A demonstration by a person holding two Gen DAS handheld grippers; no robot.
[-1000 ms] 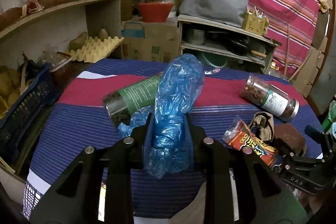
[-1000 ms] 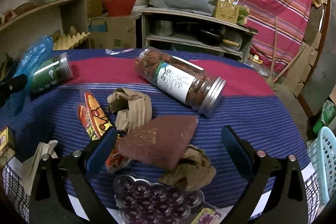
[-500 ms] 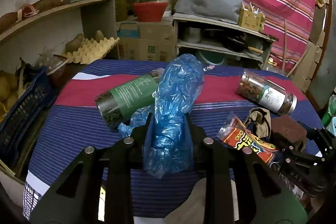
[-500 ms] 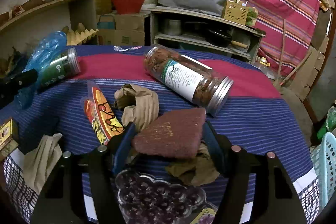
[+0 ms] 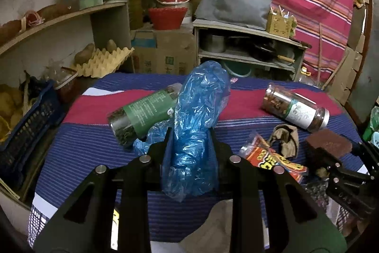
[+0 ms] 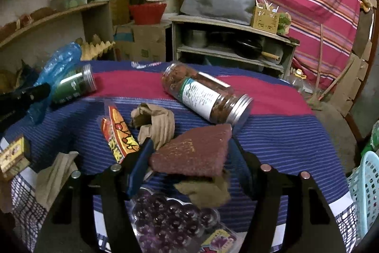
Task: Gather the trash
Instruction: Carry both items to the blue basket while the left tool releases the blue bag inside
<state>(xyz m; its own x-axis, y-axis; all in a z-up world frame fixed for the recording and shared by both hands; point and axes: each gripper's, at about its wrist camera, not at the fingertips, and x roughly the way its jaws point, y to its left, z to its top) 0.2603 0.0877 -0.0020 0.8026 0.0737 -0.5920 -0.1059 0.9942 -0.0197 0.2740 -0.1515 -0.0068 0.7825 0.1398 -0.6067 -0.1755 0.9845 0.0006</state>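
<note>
We grip a crumpled blue plastic bag (image 5: 199, 125) left, a brown triangular scrap (image 6: 191, 153) right; wrappers, paper remain on the worktop (image 6: 279, 134).

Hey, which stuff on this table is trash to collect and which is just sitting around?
Trash: blue bag, brown pad, snack wrapper, crumpled paper.
Just lying about: green jar, spice jar, grape tray.

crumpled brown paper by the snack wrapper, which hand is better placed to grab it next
Neither is free. The right tool is nearer the crumpled brown paper but grips the brown pad; the left tool holds the blue bag, farther off.
</note>
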